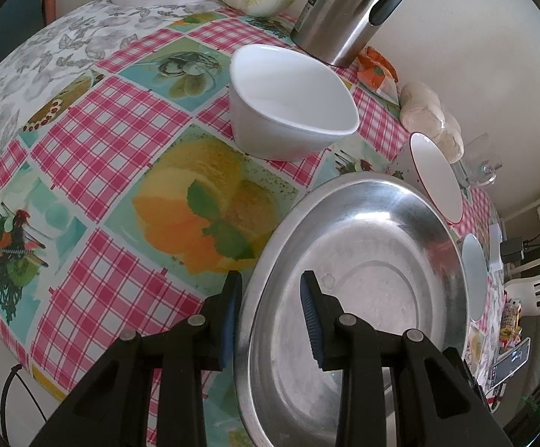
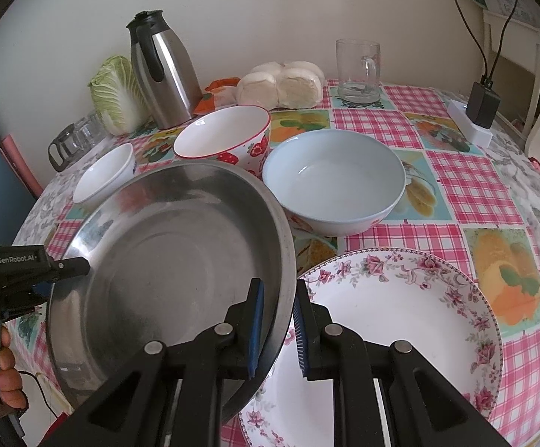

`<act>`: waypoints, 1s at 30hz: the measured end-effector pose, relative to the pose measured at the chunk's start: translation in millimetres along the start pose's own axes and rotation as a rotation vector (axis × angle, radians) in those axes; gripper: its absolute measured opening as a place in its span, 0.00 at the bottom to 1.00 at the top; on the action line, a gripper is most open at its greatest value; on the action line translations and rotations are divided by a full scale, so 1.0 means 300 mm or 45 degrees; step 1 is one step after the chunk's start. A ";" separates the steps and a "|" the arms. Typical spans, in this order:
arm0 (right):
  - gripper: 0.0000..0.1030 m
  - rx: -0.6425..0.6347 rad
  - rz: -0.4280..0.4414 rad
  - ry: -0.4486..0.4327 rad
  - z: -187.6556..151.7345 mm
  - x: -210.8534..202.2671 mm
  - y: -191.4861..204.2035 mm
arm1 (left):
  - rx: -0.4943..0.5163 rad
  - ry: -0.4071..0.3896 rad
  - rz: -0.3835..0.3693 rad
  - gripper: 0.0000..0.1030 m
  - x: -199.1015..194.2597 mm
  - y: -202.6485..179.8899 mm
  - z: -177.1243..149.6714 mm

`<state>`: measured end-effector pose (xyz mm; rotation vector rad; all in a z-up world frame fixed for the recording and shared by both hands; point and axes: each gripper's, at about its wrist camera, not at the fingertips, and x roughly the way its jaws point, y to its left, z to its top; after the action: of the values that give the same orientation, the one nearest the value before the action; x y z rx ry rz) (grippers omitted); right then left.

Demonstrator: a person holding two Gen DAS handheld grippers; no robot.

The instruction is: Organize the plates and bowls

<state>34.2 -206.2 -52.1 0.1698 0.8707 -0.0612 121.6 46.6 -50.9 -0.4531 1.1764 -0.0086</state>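
Landmark: steel pan [image 2: 165, 257], a wide shallow metal dish held tilted above the counter [image 2: 471, 171], which wears a pink-check fruit-print cloth
Right claw [image 2: 278, 329]: narrow, clamped on the pan's near right rim, one blue pad inside the wall and one outside
Left claw [image 1: 271, 316]: partly closed astride the pan's opposite rim, one finger outside and one inside; from the left wrist view the pads sit close to the metal, but firm pressing cannot be told
Left hand [image 2: 3, 368]: at the pan's left edge, fingers around the grey handle of the left tool
Floral plate [image 2: 400, 335]: white with pink flower border, flat on the counter, just right of the pan and partly under its raised rim
Pale blue bowl [image 2: 333, 178]: upright, beyond the pan's right side, behind the floral plate
Strawberry bowl [image 2: 225, 138]: red-rimmed, directly behind the pan, just beside the blue bowl
Small white bowl [image 2: 104, 173]: behind the pan's left side
Steel thermos jug [image 2: 163, 70]: far behind the pan, near the wall, cabbage [image 2: 115, 93] to its left
Buns [image 2: 283, 85]: bagged, well behind the pan, glass mug [image 2: 359, 70] to their right
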 end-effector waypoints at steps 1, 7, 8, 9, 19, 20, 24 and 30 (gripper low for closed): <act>0.17 0.001 0.001 0.000 0.000 0.000 -0.001 | 0.003 -0.001 0.003 0.32 0.000 -0.001 0.000; 0.17 0.009 0.007 0.001 0.000 0.001 -0.002 | -0.007 0.001 -0.005 0.32 0.001 0.000 0.000; 0.17 0.014 0.010 0.004 0.001 0.002 -0.004 | -0.008 0.001 -0.006 0.32 0.001 0.001 0.000; 0.17 0.019 0.012 0.006 0.001 0.002 -0.005 | -0.007 0.001 -0.006 0.32 0.000 0.002 -0.001; 0.28 0.051 0.045 -0.007 0.008 -0.017 -0.018 | -0.005 -0.034 0.020 0.41 -0.039 0.006 0.008; 0.30 0.053 0.048 -0.016 0.011 -0.027 -0.019 | -0.003 -0.042 0.024 0.42 -0.046 0.005 0.010; 0.30 0.049 0.047 -0.068 0.024 -0.076 -0.014 | 0.019 -0.083 0.033 0.43 -0.086 -0.006 0.011; 0.42 0.044 0.049 -0.123 0.039 -0.128 -0.001 | 0.074 -0.152 0.093 0.58 -0.138 -0.033 0.009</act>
<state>18.5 -209.0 -15.3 0.2144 0.7702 -0.0485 109.9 48.3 -9.9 -0.3546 1.0717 0.0472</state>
